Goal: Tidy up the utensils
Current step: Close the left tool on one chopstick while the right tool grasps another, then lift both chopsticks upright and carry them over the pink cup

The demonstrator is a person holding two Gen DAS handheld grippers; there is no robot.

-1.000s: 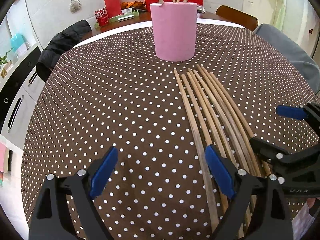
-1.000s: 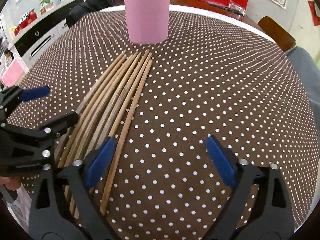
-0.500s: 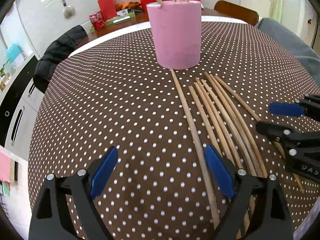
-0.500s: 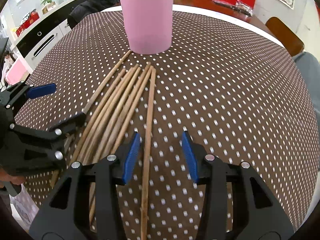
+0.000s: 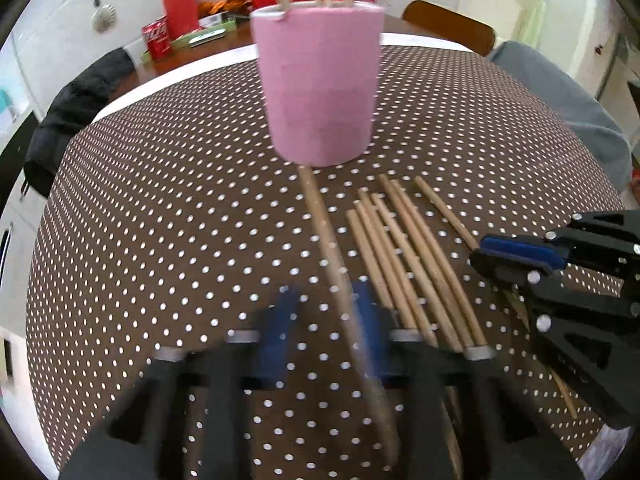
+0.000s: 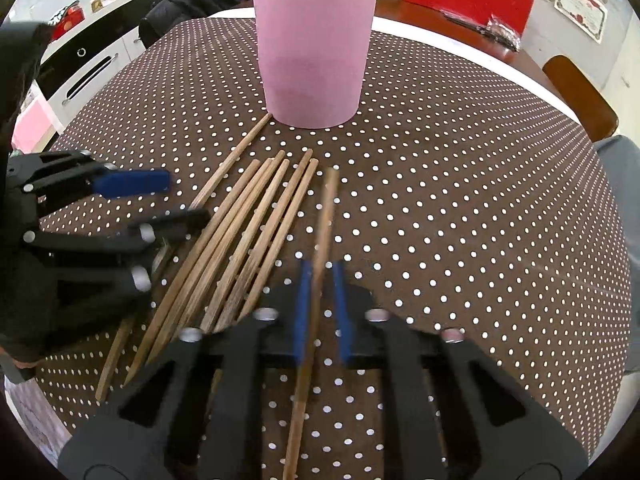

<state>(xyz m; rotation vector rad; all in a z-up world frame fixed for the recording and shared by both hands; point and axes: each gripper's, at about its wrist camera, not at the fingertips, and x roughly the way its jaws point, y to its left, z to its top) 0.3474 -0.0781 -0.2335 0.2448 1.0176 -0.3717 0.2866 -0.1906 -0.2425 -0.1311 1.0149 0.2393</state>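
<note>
Two tools at work: each gripper is going after its own chopstick, one from either edge of the loose row.
Left gripper (image 5: 326, 320): its jaws have just been closing, and they now stand narrow around the left-edge chopstick (image 5: 320, 224). The view is blurred, so full contact is hard to confirm, though it looks pinched.
Left-edge chopstick: pulled away from the row, its far tip nearly touching the foot of the pink cup (image 5: 318, 80).
Right gripper (image 6: 320, 304): jaws have just been closing too, and the blue pads now clamp the right-edge chopstick (image 6: 326, 216) low on its length.
Right-edge chopstick: lying apart from its neighbours, aimed roughly toward the cup.
Rest of the sticks (image 6: 248, 232): still flat on the dotted tablecloth (image 6: 460, 200), side by side, between the two tools.
Pink cup: upright beyond the row, several chopsticks already standing in it.
Why the edges: taking the outermost stick likely gives the pads room without dragging the others.
Next, probably: lift and drop both into the cup.
</note>
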